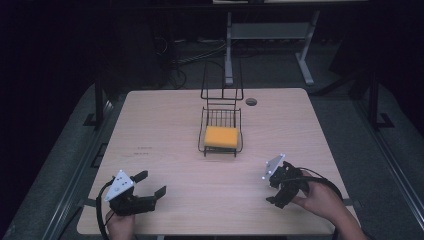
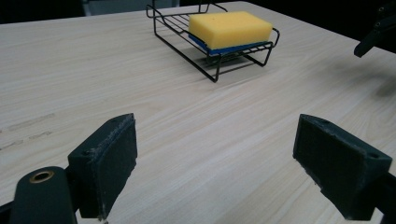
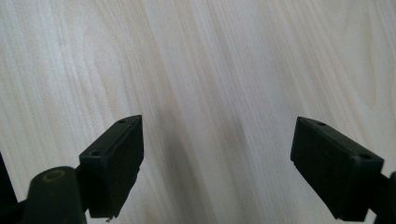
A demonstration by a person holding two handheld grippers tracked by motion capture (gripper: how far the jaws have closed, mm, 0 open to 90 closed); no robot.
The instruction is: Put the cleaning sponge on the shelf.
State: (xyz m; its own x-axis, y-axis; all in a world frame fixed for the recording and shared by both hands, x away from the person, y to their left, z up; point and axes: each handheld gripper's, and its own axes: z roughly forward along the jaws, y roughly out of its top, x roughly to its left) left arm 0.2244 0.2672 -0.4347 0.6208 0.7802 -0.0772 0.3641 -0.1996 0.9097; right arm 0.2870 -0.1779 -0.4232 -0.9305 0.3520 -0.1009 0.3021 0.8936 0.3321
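Pale wood worktop (image 1: 165,125) stands in a dark room, a black wire rack (image 1: 220,131) at its centre carrying a yellow sponge (image 1: 221,136). Well short of it, at the near edge, the left hand-held gripper (image 1: 150,184) and the right hand-held gripper (image 1: 278,192) hover apart from each other, each with its jaws spread wide and gripping nothing.

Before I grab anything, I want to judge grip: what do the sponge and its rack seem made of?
The sponge looks like soft yellow foam, matte and finely pored, with a thin blue layer beneath, probably a scouring pad. The rack looks like thin metal wire with a smooth black coating, judging by its slender bent rods.
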